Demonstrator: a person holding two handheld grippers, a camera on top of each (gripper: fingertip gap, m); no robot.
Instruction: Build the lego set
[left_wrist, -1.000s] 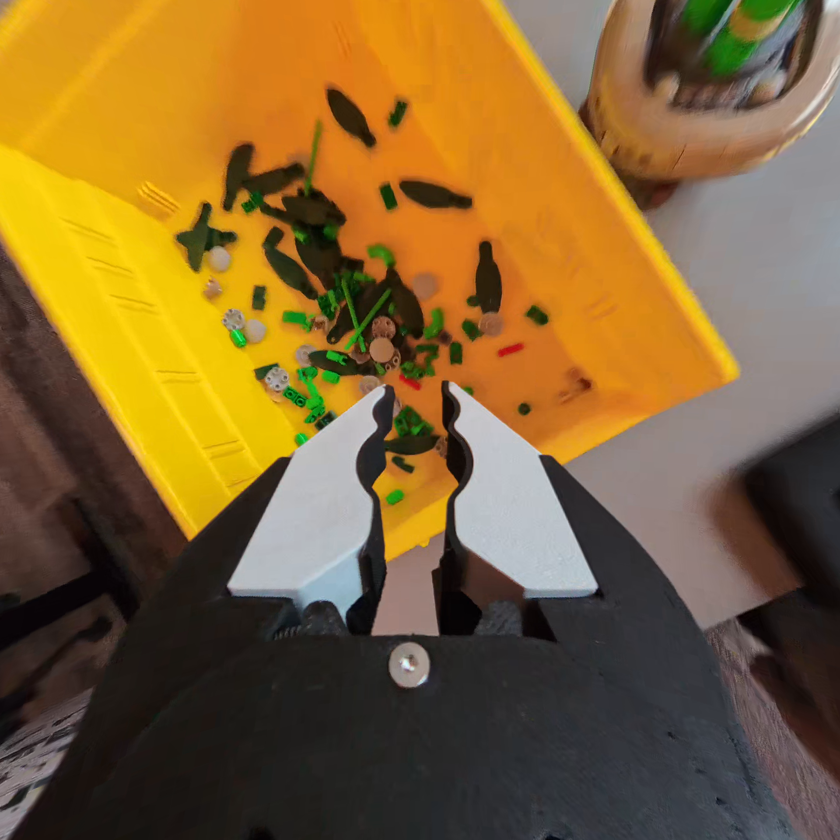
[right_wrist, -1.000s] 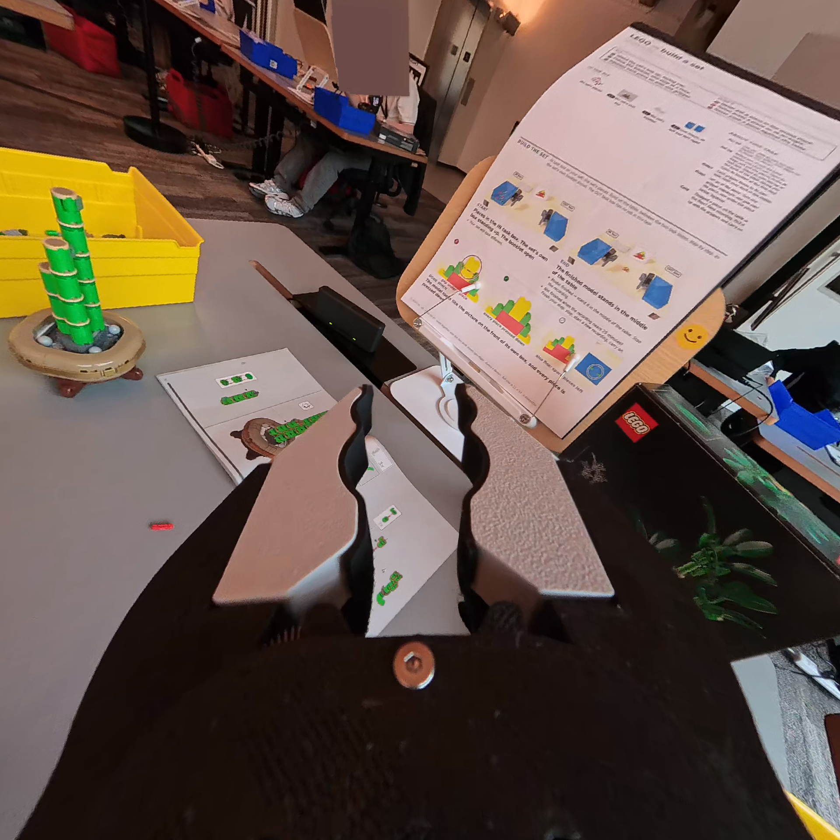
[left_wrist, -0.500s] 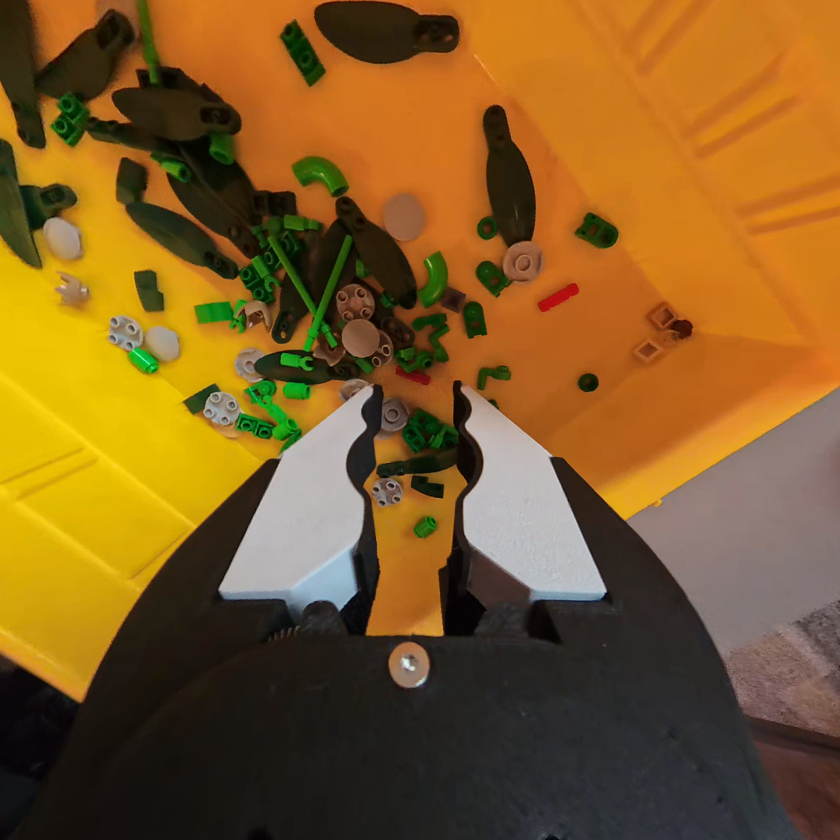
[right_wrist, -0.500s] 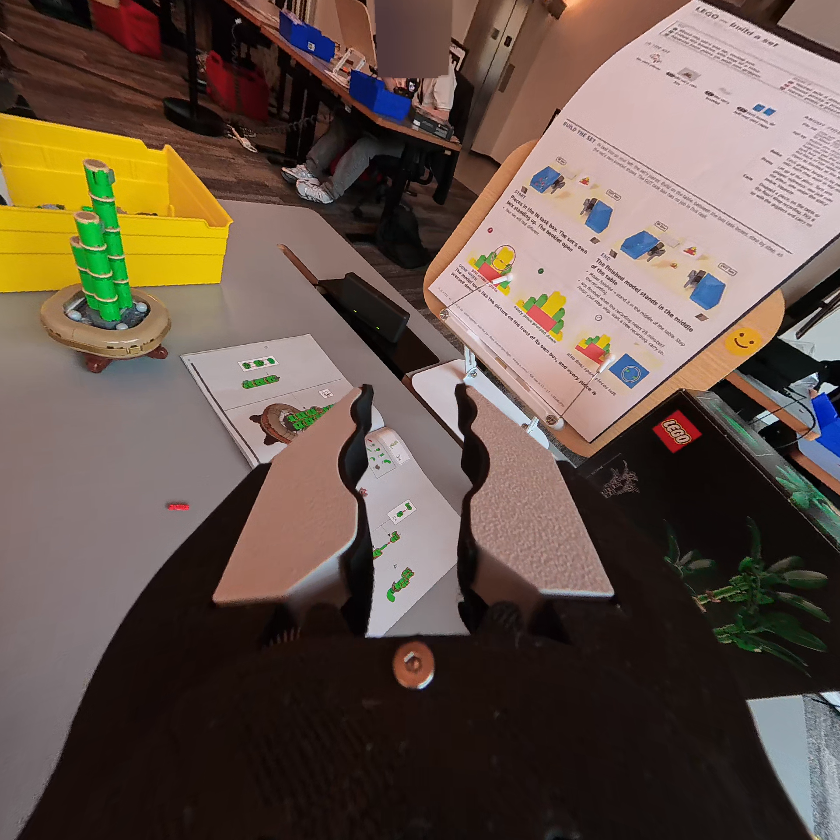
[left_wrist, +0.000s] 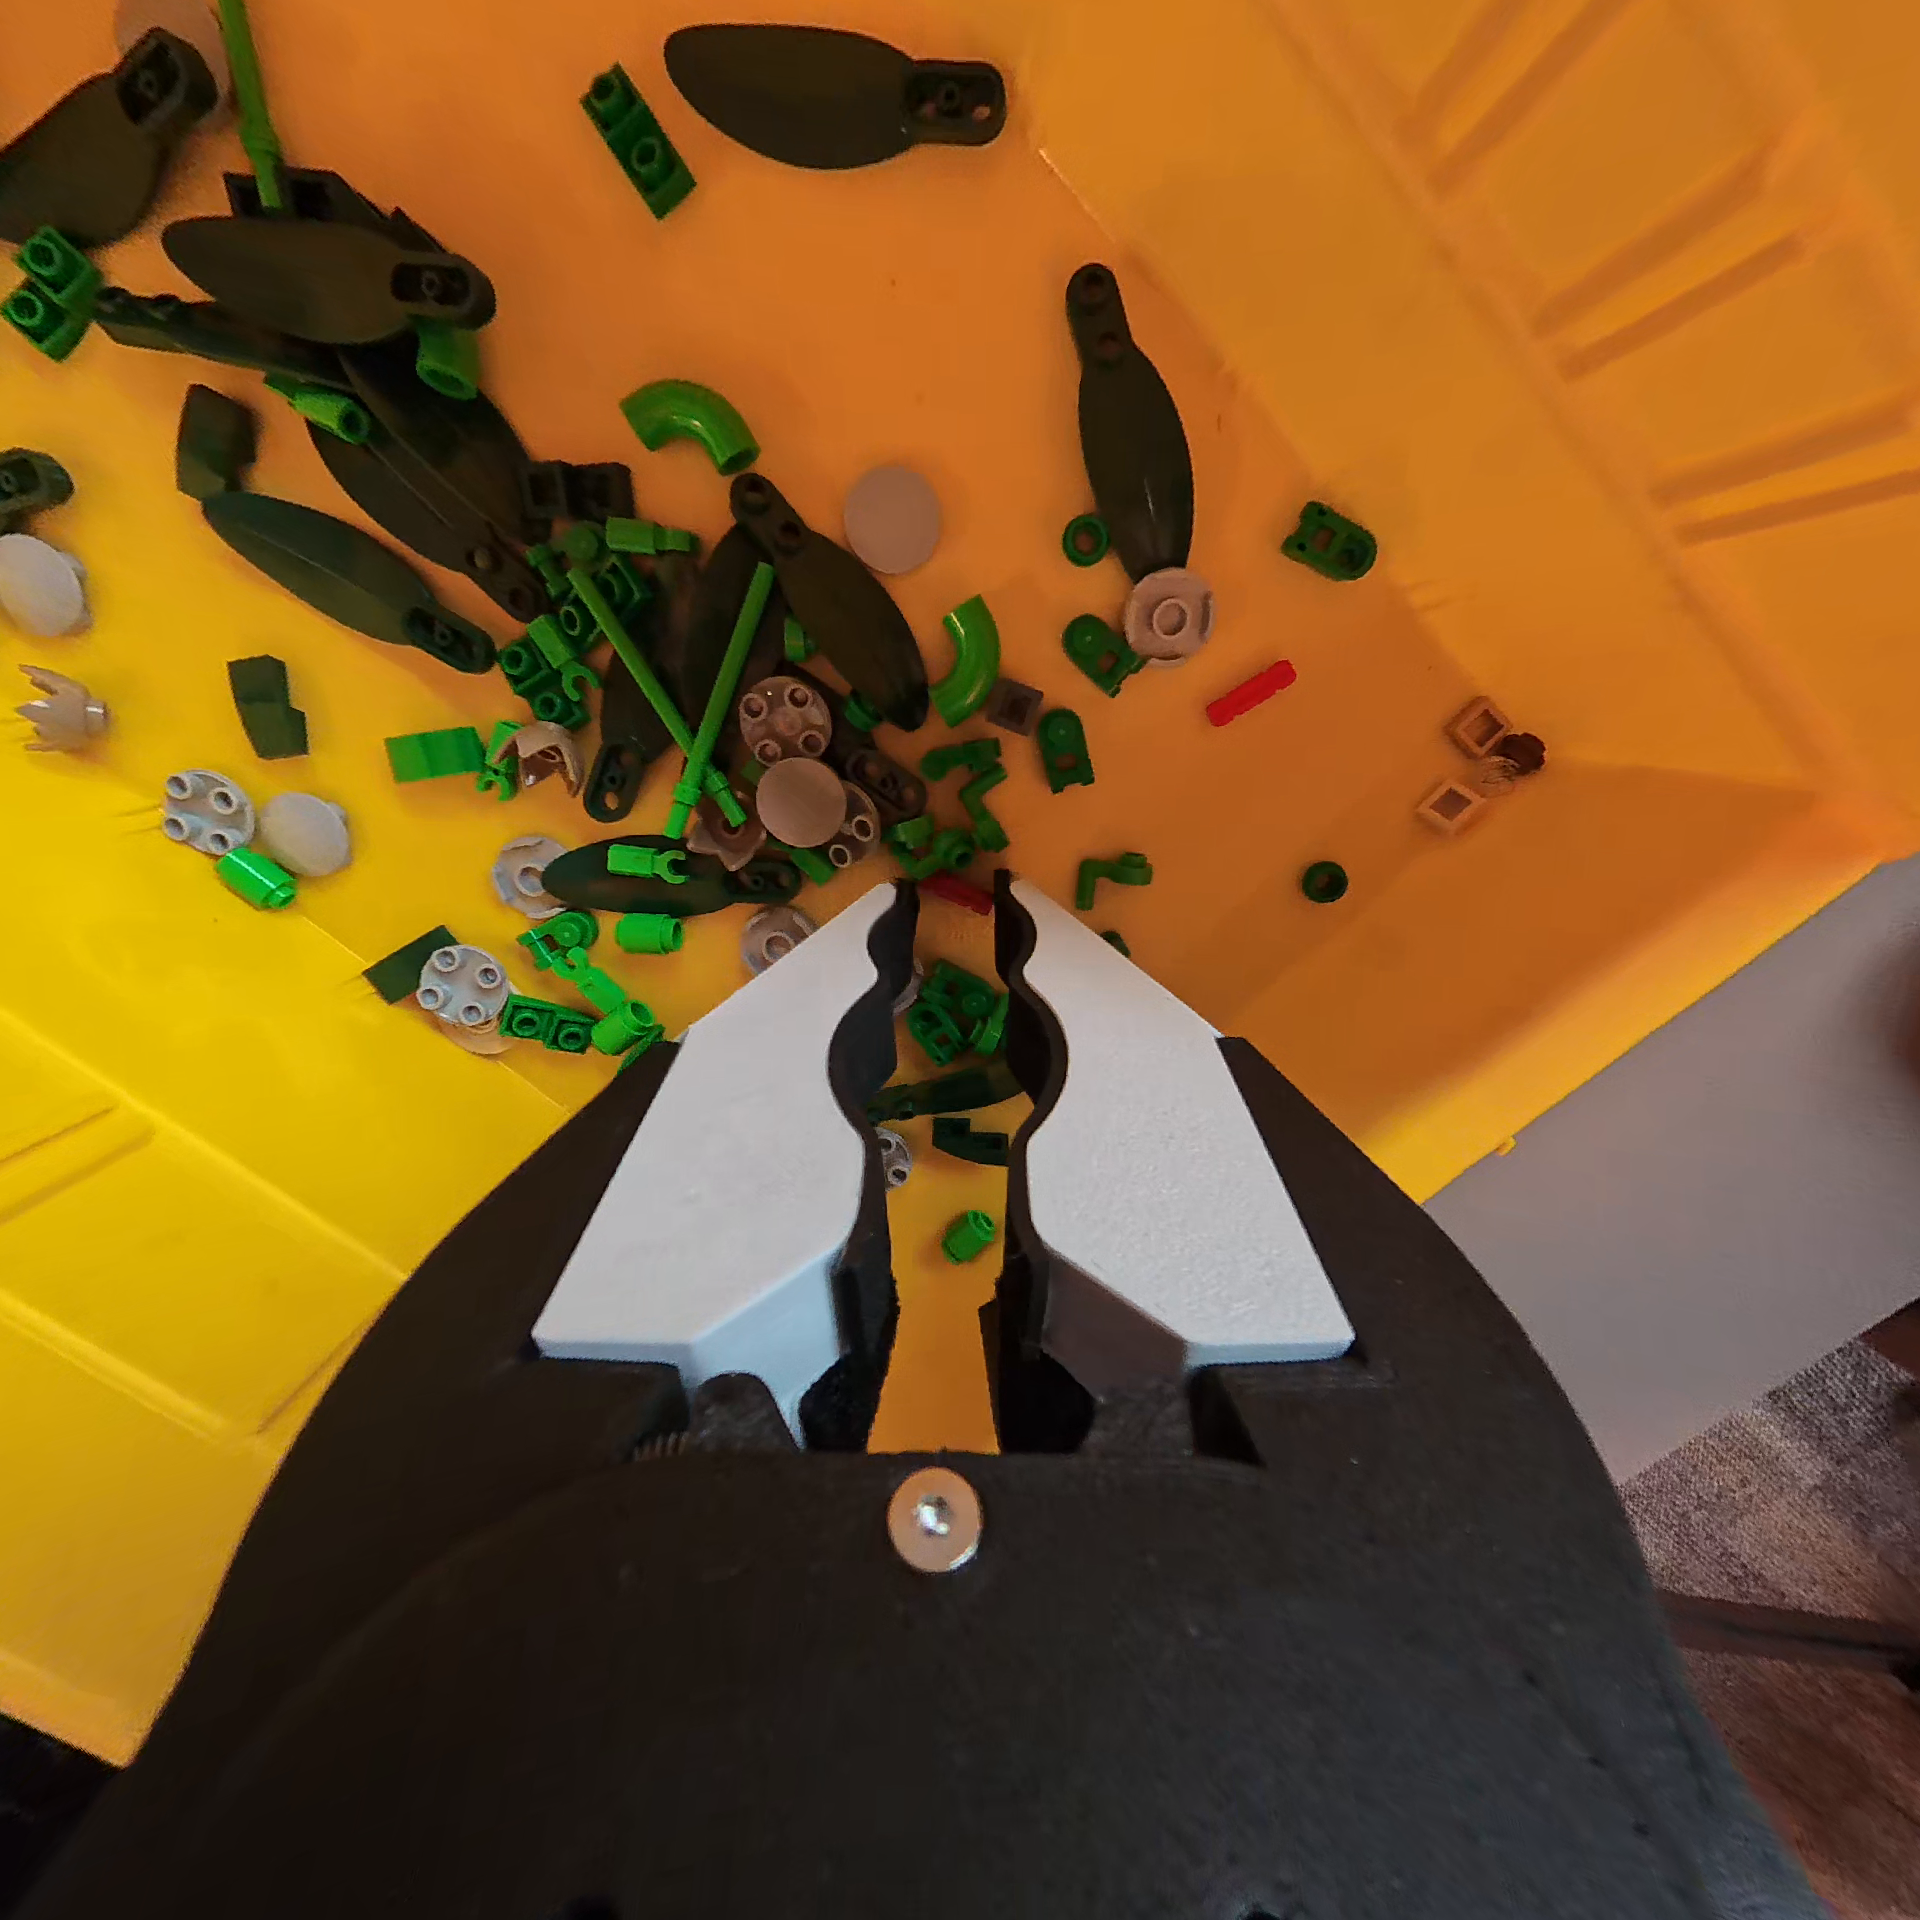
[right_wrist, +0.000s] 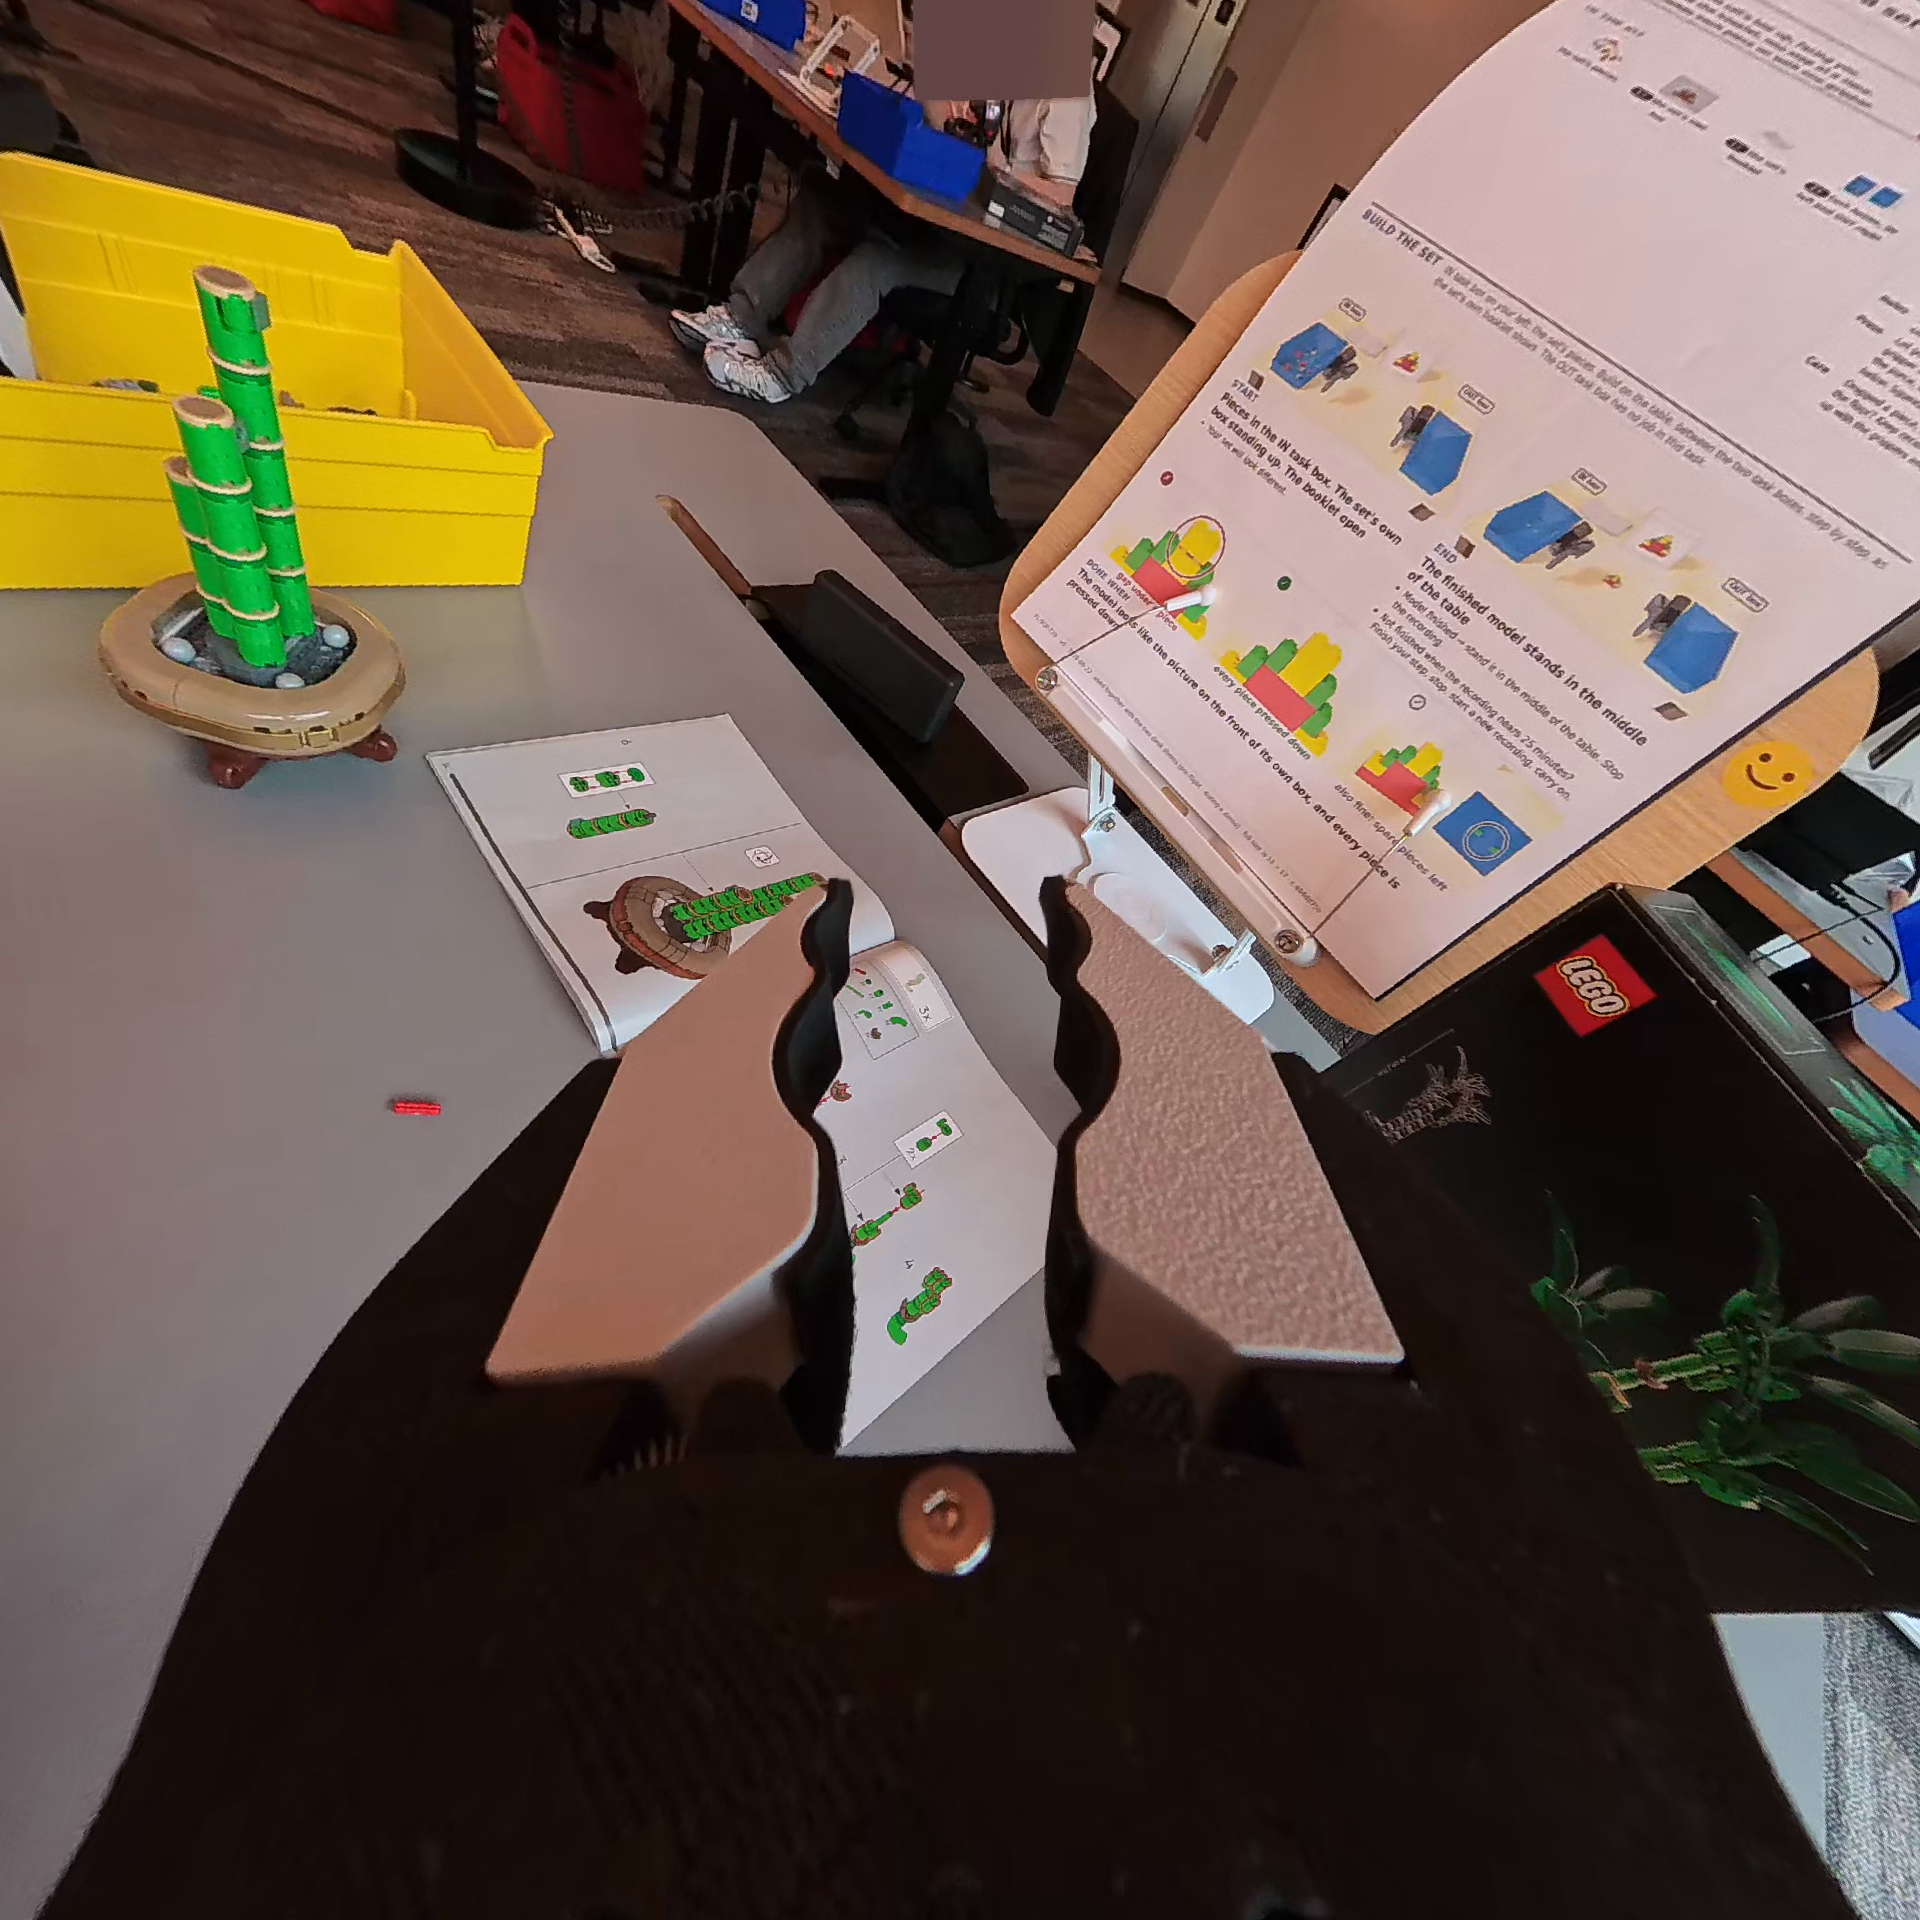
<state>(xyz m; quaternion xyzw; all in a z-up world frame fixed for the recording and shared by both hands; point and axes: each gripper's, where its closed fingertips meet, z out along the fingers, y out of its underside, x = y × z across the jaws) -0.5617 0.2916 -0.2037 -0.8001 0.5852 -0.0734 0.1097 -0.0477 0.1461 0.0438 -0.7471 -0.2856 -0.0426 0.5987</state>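
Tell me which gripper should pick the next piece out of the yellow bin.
Left. The left gripper is open and low over the loose pieces inside the yellow bin, its tips at a small red piece. The right gripper hangs open over the instruction booklet, away from the bin.

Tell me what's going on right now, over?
Left tool open, empty, low in yellow bin over loose pieces. Right tool open, empty, above booklet. Bamboo model half built. Nothing blocking.
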